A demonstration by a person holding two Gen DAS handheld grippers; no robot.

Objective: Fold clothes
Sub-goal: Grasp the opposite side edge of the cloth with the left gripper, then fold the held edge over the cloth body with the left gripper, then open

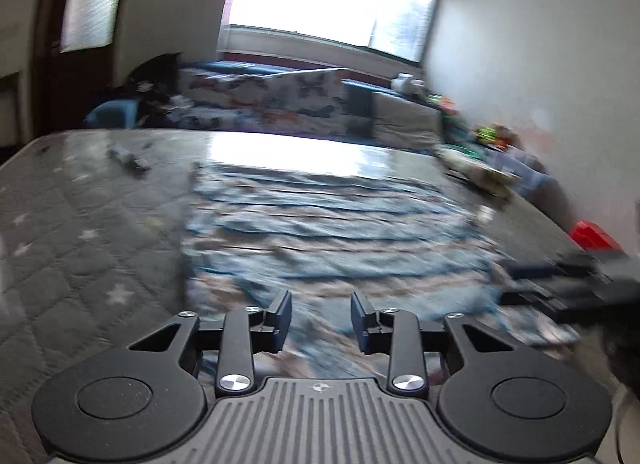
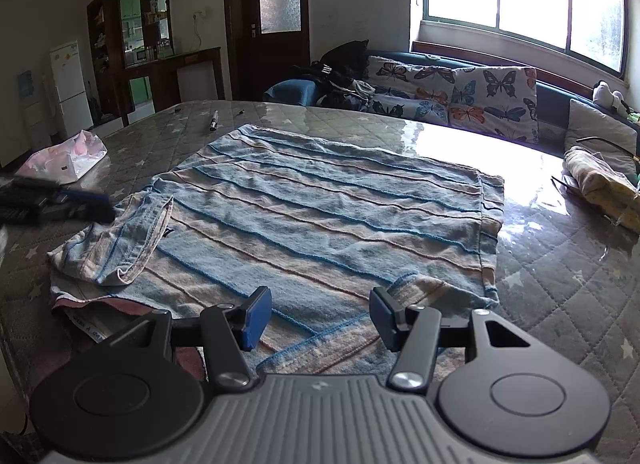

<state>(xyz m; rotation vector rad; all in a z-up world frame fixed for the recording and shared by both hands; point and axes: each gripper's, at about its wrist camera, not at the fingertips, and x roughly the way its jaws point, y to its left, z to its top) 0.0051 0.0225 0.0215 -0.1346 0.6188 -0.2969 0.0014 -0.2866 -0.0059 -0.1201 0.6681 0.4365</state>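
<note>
Striped shirt [image 2: 320, 216] lay flat on quilted star-print table cover [image 2: 560, 284], blue/pink bands w/ raised seams, hem end toward window, collar end [image 2: 120, 240] bunched and partly turned over at near-left in R view. One sleeve [image 2: 340, 336] seemed folded in over body just ahead of R gripper [image 2: 320, 316]. R gripper's jaws were spread, nothing between them, hovering above near edge of fabric; contact w/ cloth couldn't be judged. L gripper [image 1: 320, 320] also spread and empty, over the shirt [image 1: 320, 232] from the other side; L view heavily blurred, so detail poor. L tool showed as dark blurred shape [image 2: 52, 204] near collar in R view. Judgement: thin knit, light, very limp — will sag and drag, not hold a crease unaided; raised seams give some grip, glossy cover beneath prob. lets it slide. Best hold likely at stitched hem corners [image 2: 490, 288] or shoulder seams, pinching double layer, both tools lifting together. Risk: snagging one layer only. Marker pen [image 2: 213, 120], pink-white bag [image 2: 68, 156], rolled yellow cloth [image 2: 604, 188] lay well apart from shirt.
</note>
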